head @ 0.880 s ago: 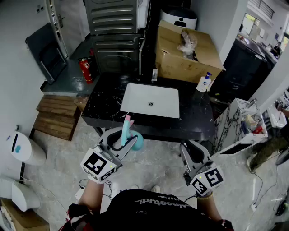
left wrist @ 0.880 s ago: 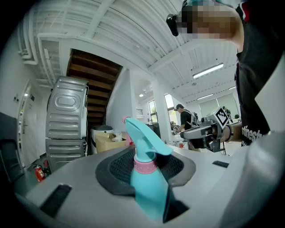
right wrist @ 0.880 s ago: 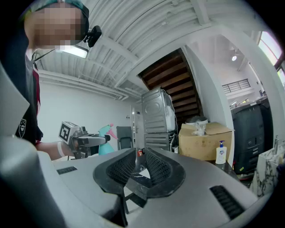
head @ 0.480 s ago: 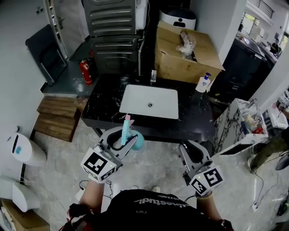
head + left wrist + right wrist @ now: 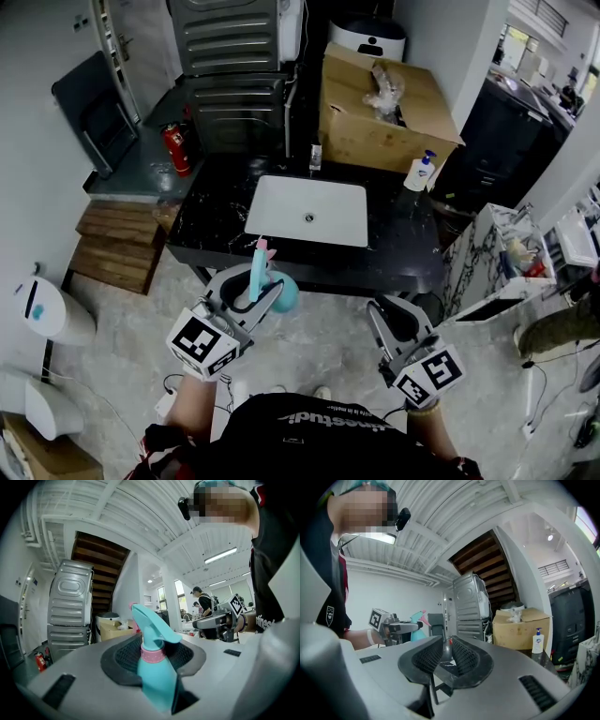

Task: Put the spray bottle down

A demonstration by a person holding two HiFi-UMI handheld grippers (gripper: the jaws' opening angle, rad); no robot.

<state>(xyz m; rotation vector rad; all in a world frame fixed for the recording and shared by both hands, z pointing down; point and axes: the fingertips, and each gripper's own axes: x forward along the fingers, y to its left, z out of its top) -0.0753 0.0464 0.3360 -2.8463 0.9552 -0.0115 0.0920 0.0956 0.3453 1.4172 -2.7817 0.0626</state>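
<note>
**Spray bottle held in the air, not yet set down**

I see a teal spray bottle (image 5: 284, 293) with a pink collar. It is pinched between the jaws of my left gripper (image 5: 255, 289). In the left gripper view the two dark ribbed pads press on the bottle's (image 5: 157, 677) body just below the collar, one on each side. The trigger head stands upright above them. The left gripper (image 5: 154, 656) points level.

The landmark is the black counter (image 5: 211, 225), which has a white sink set into it. The bottle hangs in front of the counter's near edge, over the pale floor and not over the counter top. Nothing is under the bottle, so it rests on no surface.

My right gripper (image 5: 394, 319) is also on the near side of the counter, well off to the right of the bottle. In the right gripper view its pads are drawn almost together, with only a slit between them. The right gripper (image 5: 446, 656) holds nothing.

A white pump bottle (image 5: 421, 172) stands at the counter's far right corner, and a cardboard box (image 5: 375, 117) sits beyond the counter's back edge.

I judge that none of the putting-down is done. What is left is to bring the bottle over a surface, most likely the counter, lower it until its base rests there, and then spread the left jaws.
</note>
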